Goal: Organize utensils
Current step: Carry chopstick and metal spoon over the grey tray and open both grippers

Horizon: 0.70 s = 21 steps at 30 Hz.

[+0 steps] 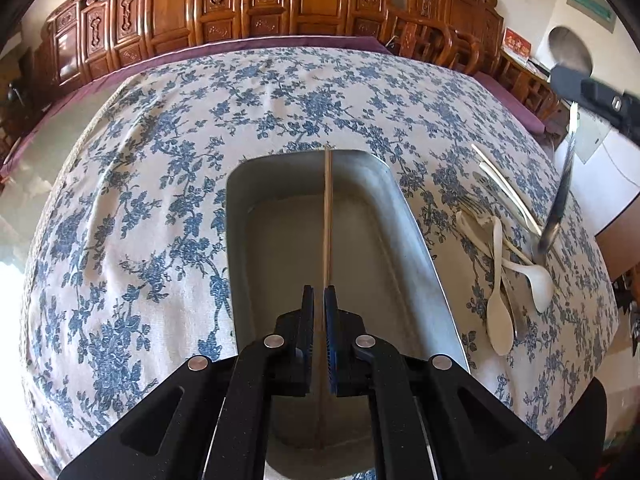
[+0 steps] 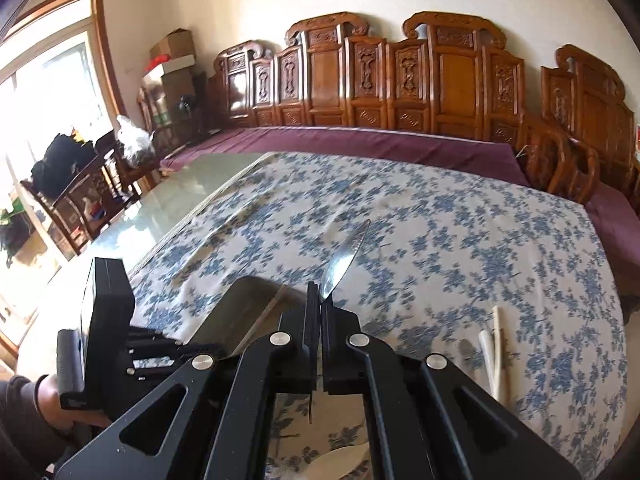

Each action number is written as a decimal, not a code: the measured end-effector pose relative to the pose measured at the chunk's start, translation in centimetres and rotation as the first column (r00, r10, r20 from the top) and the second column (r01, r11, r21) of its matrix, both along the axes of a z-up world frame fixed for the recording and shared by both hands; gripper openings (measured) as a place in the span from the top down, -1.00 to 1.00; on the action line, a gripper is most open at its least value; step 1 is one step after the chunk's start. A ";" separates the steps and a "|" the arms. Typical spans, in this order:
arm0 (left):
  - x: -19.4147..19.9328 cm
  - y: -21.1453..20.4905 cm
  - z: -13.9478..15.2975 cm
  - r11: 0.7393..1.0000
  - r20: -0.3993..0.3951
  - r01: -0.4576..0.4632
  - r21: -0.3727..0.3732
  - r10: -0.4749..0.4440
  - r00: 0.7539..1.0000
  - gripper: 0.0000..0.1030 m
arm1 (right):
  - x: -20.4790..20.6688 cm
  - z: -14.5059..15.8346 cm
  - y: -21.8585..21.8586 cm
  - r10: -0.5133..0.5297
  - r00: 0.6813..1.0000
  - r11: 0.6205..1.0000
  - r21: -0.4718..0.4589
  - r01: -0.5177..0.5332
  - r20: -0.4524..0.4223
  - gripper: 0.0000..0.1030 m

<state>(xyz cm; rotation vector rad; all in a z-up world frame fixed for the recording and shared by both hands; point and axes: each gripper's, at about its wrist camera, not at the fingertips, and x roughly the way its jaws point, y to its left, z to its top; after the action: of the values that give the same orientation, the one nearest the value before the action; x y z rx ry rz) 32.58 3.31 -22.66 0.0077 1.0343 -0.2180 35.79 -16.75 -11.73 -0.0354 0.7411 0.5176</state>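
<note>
Your left claw sits bottom centre of the left wrist view, pressed together & pinching wooden chopsticks. The sticks run straight up the frame over a grey metal tray; their far tips reach the tray's far rim. The tray rests on a surface w/ a blue-flowered cloth.

Right of the tray, mid-right of the frame, loose utensils lie in a pile on the cloth: two white plastic spoons crossing each other, a metal fork & pale chopsticks angled toward upper left.

Your right claw is bottom centre of the right wrist view, pressed together & pinching a metal spoon. The spoon's bowl sticks up & right past the fingertips; its handle shows below, between the fingers. In the left wrist view that same spoon hangs at the right edge, above the pile, clear of the cloth.

Lower left of the right wrist view shows your left tool over the tray, w/ a hand on its grip.
</note>
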 end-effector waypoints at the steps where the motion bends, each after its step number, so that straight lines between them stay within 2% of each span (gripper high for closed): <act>1: -0.1 0.2 0.2 1.000 0.005 -0.004 -0.001 0.004 1.000 0.92 | -0.2 -0.3 0.6 0.013 1.000 1.000 0.002 -0.013 -0.010 0.95; 8: -2.0 2.4 2.8 0.999 0.070 -0.031 -0.016 0.032 0.997 0.92 | -1.1 -2.5 5.1 0.089 0.994 0.996 0.018 -0.088 -0.067 0.95; 12: -3.3 4.0 4.2 0.998 0.110 -0.063 -0.017 0.065 0.992 0.92 | -0.9 -4.9 8.1 0.128 0.983 0.992 0.018 -0.127 -0.133 0.95; 16: -4.1 5.4 5.1 0.996 0.126 -0.085 -0.033 0.088 0.988 0.92 | -0.7 -8.5 10.7 0.152 0.963 0.987 -0.023 -0.161 -0.224 0.95; 21: -4.5 6.1 5.8 0.995 0.139 -0.094 -0.043 0.099 0.985 0.92 | -0.6 -11.0 11.7 0.149 0.949 0.984 -0.049 -0.169 -0.280 0.95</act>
<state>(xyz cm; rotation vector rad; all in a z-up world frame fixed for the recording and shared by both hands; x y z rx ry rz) 28.05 9.40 -16.88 -0.0586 0.8871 -0.1459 35.21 -5.04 -22.74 -0.0925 1.0353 0.6577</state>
